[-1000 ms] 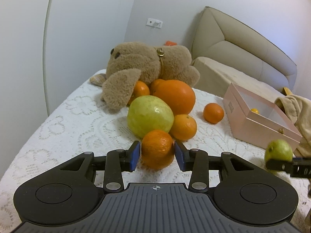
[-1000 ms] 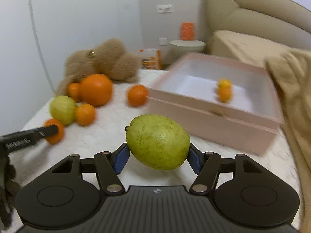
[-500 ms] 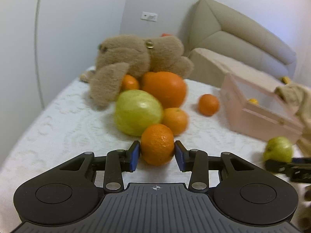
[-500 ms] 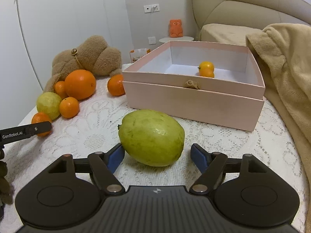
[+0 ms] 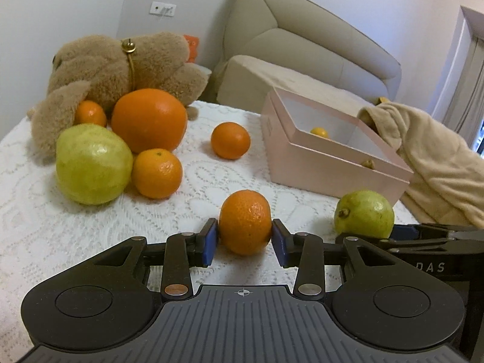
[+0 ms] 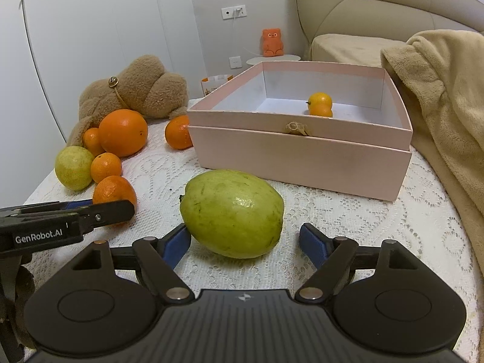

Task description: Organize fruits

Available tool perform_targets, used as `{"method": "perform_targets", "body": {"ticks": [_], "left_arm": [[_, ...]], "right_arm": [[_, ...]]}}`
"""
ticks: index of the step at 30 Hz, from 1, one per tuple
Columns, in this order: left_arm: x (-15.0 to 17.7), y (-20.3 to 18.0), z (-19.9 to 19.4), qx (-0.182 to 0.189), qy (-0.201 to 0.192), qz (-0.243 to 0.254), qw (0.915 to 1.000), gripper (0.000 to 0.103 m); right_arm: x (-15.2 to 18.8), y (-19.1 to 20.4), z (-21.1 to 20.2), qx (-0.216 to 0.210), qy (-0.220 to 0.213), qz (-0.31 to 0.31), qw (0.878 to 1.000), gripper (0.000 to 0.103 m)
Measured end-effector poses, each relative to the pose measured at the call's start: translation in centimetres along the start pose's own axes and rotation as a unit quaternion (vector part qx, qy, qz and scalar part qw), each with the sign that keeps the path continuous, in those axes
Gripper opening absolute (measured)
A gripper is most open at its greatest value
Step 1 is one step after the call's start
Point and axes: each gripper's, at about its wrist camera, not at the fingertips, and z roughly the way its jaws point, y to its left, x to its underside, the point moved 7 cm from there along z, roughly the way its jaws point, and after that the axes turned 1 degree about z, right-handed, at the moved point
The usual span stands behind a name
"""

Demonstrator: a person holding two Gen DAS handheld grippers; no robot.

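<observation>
White lace-covered bed (image 6: 348, 227), pink box (image 6: 302, 157), brown plush toy (image 5: 121, 63), beige blanket (image 6: 447, 96), scattered oranges, 2 guavas

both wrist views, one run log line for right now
left gripper: shut on small orange mandarin | right gripper: opening, big green guava on lace cloth

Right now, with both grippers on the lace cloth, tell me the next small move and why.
Probably lift the left gripper with its small orange mandarin toward the open pink cardboard box. Its blue pads press the fruit on both sides. The right gripper is opening, its right pad clear of the large green guava resting on the white lace cloth.
</observation>
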Motion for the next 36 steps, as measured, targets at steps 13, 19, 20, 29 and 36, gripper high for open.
{"method": "perform_targets", "body": {"ticks": [13, 19, 20, 29, 36], "left_arm": [[0.0, 0.0, 0.0, 0.002, -0.002, -0.005, 1.0000, 0.044], [0.0, 0.1, -0.1, 0.005, -0.002, -0.010, 0.9999, 0.044], [0.0, 0.1, -0.1, 0.006, -0.002, -0.010, 0.9999, 0.044], [0.0, 0.2, -0.1, 0.003, -0.002, -0.008, 1.0000, 0.044], [0.0, 0.1, -0.2, 0.002, -0.007, -0.011, 0.9999, 0.044]], "right_arm": [[-0.2, 1.0, 0.1, 0.058, 0.003, -0.057, 0.997, 0.087], [-2.4, 0.3, -1.4, 0.105, -0.043, -0.063, 0.992, 0.087], [-2.7, -0.2, -1.8, 0.110, -0.048, -0.056, 0.991, 0.087], [-1.9, -5.4, -2.9, 0.126, -0.030, 0.012, 0.992, 0.087], [-2.1, -3.2, -4.8, 0.043, -0.055, -0.014, 0.997, 0.087]]}}
